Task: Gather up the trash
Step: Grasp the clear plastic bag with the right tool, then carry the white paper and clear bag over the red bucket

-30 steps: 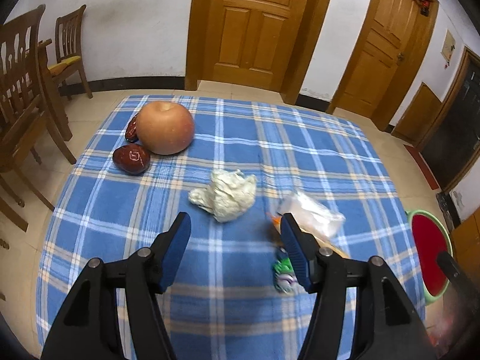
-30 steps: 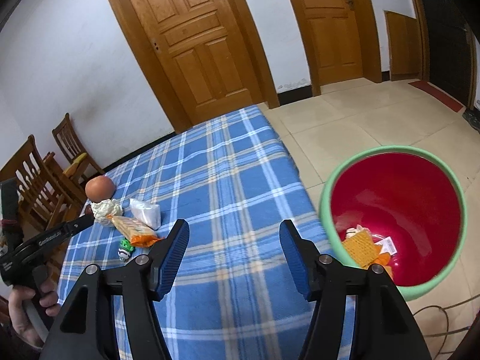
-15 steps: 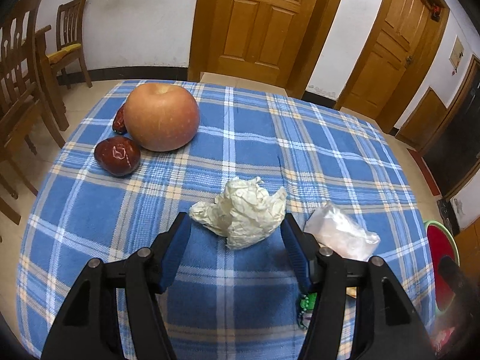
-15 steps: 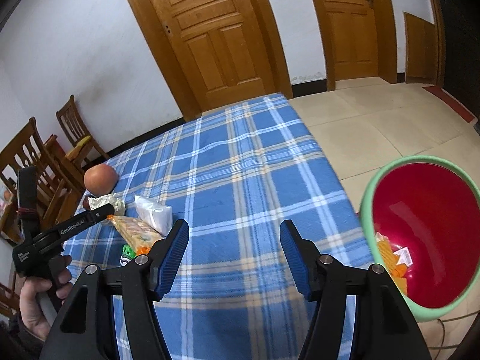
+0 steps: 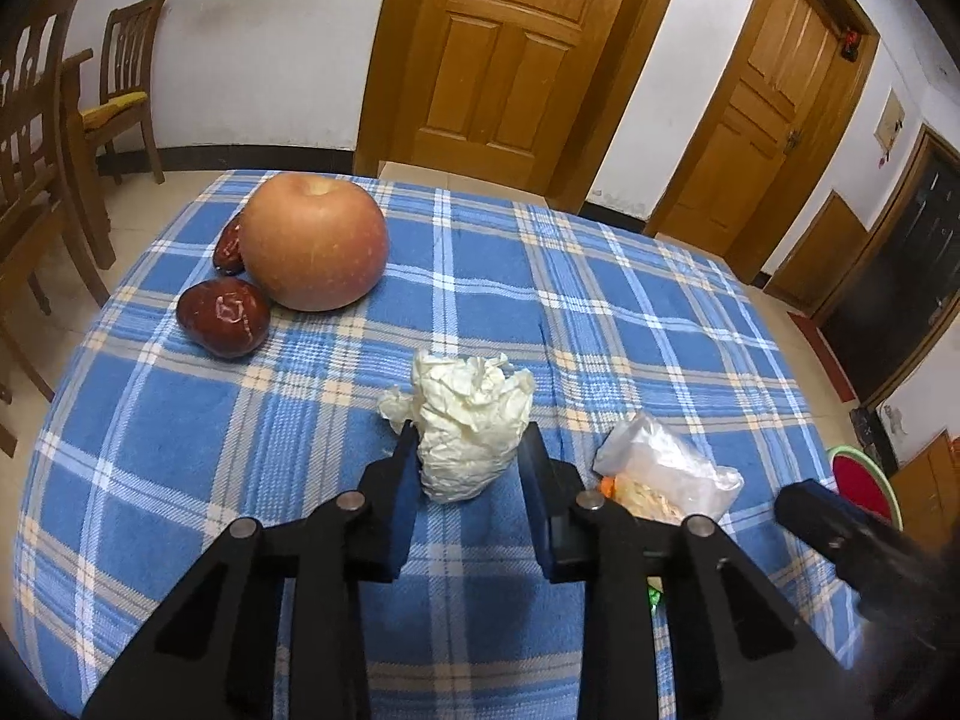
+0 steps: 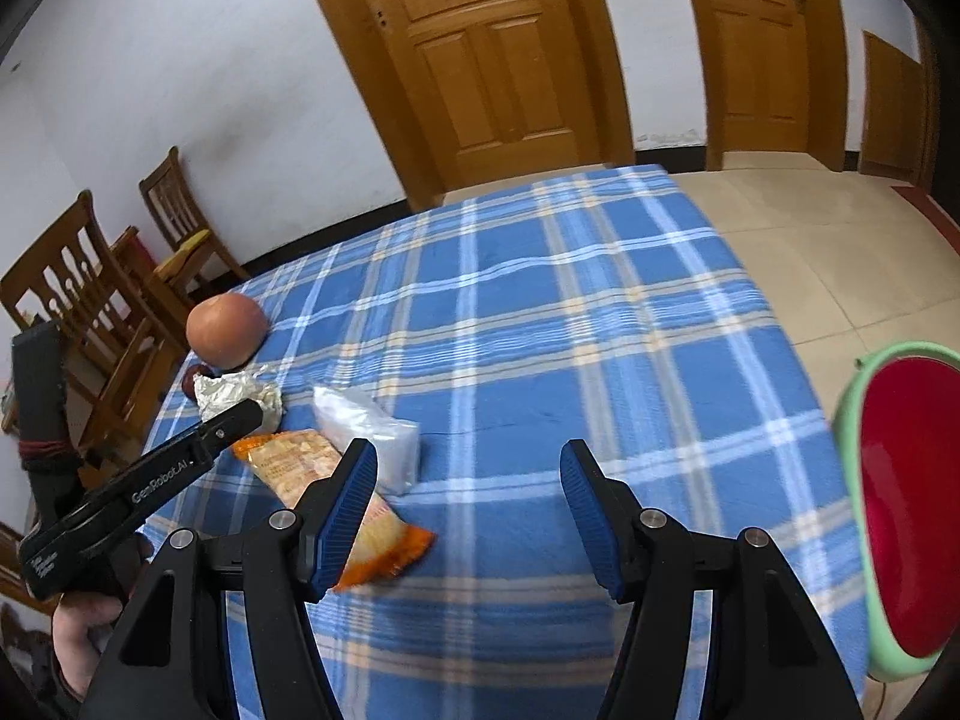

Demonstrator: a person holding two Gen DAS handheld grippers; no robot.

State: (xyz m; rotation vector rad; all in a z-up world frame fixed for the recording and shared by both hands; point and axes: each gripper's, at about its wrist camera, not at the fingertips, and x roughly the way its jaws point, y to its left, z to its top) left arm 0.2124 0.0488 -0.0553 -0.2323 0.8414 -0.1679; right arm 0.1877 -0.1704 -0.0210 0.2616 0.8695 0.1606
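Note:
A crumpled white paper wad point(image 5: 474, 414) lies on the blue plaid tablecloth point(image 5: 600, 312). My left gripper point(image 5: 470, 441) has its jaws closing on the wad, both pads touching its sides. To its right lie a clear plastic bag point(image 5: 666, 468) and an orange snack wrapper point(image 6: 336, 492). My right gripper point(image 6: 468, 474) hangs open over the cloth with nothing between its fingers, its left finger over the orange wrapper's end. A red bin with a green rim point(image 6: 846, 420) stands on the floor to the right of the table.
A large apple point(image 5: 312, 240) and two dark red dates point(image 5: 222, 315) sit at the table's far left. A small green wrapper point(image 5: 654, 597) peeks out under the left gripper. Wooden chairs point(image 5: 36, 180) stand left of the table, and wooden doors point(image 5: 498, 60) behind it.
The left jaws narrowed from wide apart onto the paper wad. The right gripper swung left, away from the bin and toward the wrappers on the table.

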